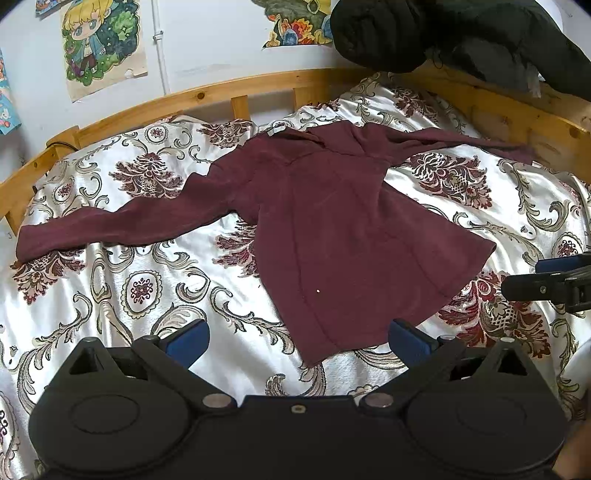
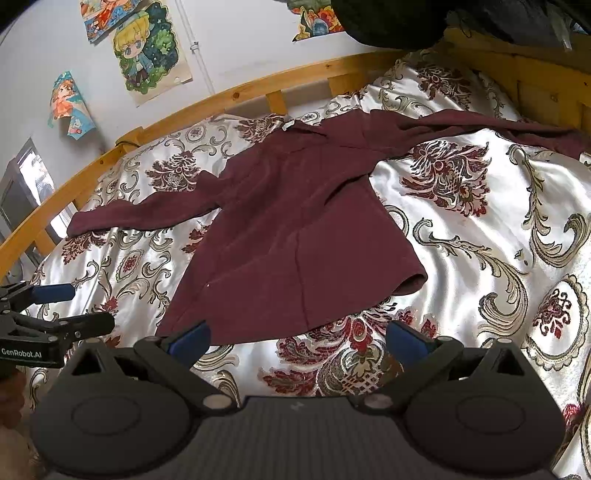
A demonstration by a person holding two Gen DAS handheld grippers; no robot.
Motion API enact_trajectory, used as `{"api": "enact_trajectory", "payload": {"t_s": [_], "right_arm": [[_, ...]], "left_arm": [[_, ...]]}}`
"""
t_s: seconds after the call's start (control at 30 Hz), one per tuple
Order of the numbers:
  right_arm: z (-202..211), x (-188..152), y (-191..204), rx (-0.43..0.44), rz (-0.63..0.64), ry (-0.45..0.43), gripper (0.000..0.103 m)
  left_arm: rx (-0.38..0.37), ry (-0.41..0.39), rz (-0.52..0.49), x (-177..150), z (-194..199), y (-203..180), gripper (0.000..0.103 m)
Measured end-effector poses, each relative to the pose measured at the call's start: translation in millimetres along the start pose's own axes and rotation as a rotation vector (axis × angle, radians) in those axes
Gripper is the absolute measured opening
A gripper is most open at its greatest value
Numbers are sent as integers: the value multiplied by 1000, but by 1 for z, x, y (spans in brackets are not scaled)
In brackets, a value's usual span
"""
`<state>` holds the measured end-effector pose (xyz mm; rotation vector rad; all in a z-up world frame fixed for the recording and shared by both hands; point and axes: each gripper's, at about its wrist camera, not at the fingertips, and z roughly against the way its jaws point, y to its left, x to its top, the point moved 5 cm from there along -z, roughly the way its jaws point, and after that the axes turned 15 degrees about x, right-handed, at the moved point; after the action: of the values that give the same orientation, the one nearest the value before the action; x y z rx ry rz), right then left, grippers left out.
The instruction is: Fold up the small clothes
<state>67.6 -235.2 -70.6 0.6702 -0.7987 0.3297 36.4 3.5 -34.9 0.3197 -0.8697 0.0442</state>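
Note:
A maroon long-sleeved top (image 1: 332, 221) (image 2: 291, 236) lies spread flat on the patterned satin bedspread (image 1: 110, 295) (image 2: 480, 229), both sleeves stretched out to the sides and its hem toward me. My left gripper (image 1: 299, 341) hovers open just short of the hem, its blue pads (image 1: 188, 341) empty. My right gripper (image 2: 299, 339) is open too, above the bedspread at the hem's near edge, with nothing between its pads. Each gripper shows in the other's view: the right gripper (image 1: 539, 277) at the right edge, the left gripper (image 2: 81, 308) at the left edge.
A wooden bed rail (image 1: 229, 92) (image 2: 258, 85) curves round the far side. A black padded garment (image 1: 443, 33) hangs over the far right corner. Cartoon posters (image 1: 103, 44) hang on the white wall. Bare bedspread lies on both sides of the top.

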Motion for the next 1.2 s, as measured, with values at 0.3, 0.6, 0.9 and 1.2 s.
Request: {"api": "enact_trajectory", "payload": {"t_s": [0.3, 0.6, 0.9, 1.2], "right_arm": [[0, 0, -1, -1, -4, -1, 103], [2, 0, -2, -6, -12, -9, 103], [3, 1, -4, -8, -21, -13, 103], [3, 1, -4, -8, -22, -13, 103]], "left_arm": [[-1, 2, -1, 0, 0, 1, 102], [0, 3, -1, -1, 0, 1, 102], [1, 3, -1, 0, 0, 0, 102], [2, 4, -3, 0, 0, 0, 102]]}}
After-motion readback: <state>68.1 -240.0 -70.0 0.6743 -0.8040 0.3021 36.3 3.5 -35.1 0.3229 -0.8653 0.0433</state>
